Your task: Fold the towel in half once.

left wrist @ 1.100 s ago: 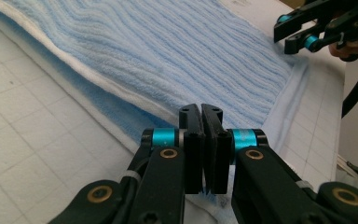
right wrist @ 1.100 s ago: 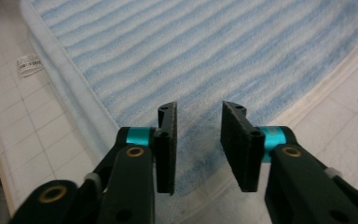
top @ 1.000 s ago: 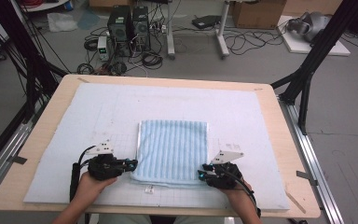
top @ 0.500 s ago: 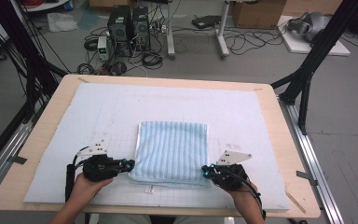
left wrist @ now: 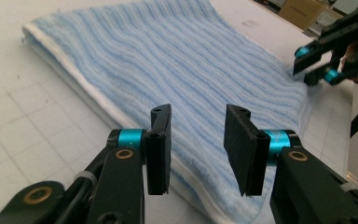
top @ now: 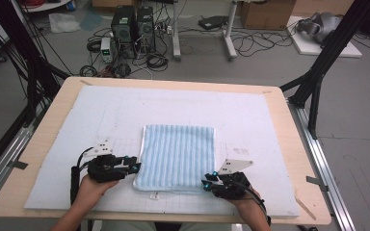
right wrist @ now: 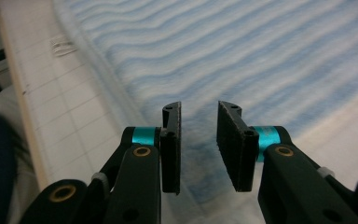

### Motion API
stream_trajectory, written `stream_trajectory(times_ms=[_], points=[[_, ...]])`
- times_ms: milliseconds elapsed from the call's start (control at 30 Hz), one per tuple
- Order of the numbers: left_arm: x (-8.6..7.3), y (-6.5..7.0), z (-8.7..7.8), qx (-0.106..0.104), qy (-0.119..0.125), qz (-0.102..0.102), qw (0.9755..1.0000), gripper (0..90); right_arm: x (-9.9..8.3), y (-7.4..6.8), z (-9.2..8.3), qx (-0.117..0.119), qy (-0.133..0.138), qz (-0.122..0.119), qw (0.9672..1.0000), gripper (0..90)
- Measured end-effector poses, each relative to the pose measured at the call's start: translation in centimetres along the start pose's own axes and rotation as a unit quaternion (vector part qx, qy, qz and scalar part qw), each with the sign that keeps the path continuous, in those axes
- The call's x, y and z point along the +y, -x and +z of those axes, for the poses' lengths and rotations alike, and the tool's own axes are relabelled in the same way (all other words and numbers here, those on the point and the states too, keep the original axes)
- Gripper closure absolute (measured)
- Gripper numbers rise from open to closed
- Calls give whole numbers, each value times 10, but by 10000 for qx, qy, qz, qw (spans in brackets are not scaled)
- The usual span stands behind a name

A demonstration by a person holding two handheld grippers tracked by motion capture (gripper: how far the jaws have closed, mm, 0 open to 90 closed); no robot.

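1. Folded blue-and-white striped towel (top: 178, 156) lies flat on the white gridded mat (top: 270, 120), near the front middle of the wooden tabletop (top: 294, 144).
2. Left gripper (top: 134, 164) sits at the towel's left edge, near the front corner, held by the person's left hand (top: 89, 185). In the left gripper view its fingers (left wrist: 161, 140) stand apart w/ a clear gap, towel edge behind and below them; they have just been opening, nothing clamped.
3. Right gripper (top: 207, 183) is at the towel's front right corner, right hand (top: 241, 195) mostly hidden under the gripper body & grey plate. In the right gripper view its fingers (right wrist: 171, 140) are apart w/ a narrower gap, towel corner seen through it; pads don't press on cloth. Just been opening too.
4. Hard to make out: right gripper view is blurred, so can't tell if the fingertips touch the towel's pile or hover just above. A small white tag (top: 154, 195) pokes out at the towel's front edge; no print readable.
5. Cut off: both forearms leave the high view at the bottom edge; lower parts of both grippers are cropped in their own views.
6. Other gripper shows far right in the left gripper view, at the towel's far corner, partly cropped.
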State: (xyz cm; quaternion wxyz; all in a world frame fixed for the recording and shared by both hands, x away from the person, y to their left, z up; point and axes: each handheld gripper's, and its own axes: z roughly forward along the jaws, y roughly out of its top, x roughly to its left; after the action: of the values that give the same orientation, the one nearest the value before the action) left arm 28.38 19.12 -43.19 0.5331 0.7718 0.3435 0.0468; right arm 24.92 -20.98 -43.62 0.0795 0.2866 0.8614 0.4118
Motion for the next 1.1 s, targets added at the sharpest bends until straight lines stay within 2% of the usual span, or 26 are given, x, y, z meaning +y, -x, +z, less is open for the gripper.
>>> stream_trajectory(times_ms=[33,133,200,233,300,367,467,533,600,700,800,867,900,1000,1067,1100], points=[[2,-1,1,23,16,43,10000,614,0,-2,3,96,-25,-51,9999,683],[8,-6,6,89,95,48,9999,603,0,-7,12,-132,-251,-375,9989,663],[12,-9,9,133,132,54,9998,588,2,-9,11,-224,-372,-558,9975,665],[14,-11,10,153,158,63,9997,585,2,-9,9,-157,-422,-592,9972,676],[18,-15,14,171,186,34,9997,578,2,-6,4,198,-499,-537,9971,685],[20,-17,18,214,196,65,9996,575,0,-3,-1,263,-448,-501,9974,668],[21,-20,24,252,129,112,9995,573,-2,2,-8,453,62,-152,9988,683],[21,-21,27,244,120,153,9995,574,0,1,-7,495,291,-161,9982,767],[22,-22,29,261,174,210,9993,575,4,-2,-2,565,387,-142,9976,832],[24,-25,32,296,275,238,9989,576,9,-5,13,647,244,-219,9974,834],[28,-28,36,337,334,145,9988,576,14,-9,29,778,23,-335,9964,834],[31,-31,39,367,385,52,9986,577,15,-13,36,748,-200,-512,9957,838],[32,-33,41,385,453,23,9982,578,16,-12,36,870,-233,-460,9949,837],[36,-38,47,412,345,-42,9985,580,14,-7,30,1228,-280,-436,9911,793],[38,-40,51,502,416,-9,9979,580,13,-3,23,1051,-171,-351,9937,712],[39,-43,54,571,340,-8,9978,581,13,1,19,919,5,-235,9955,694]])
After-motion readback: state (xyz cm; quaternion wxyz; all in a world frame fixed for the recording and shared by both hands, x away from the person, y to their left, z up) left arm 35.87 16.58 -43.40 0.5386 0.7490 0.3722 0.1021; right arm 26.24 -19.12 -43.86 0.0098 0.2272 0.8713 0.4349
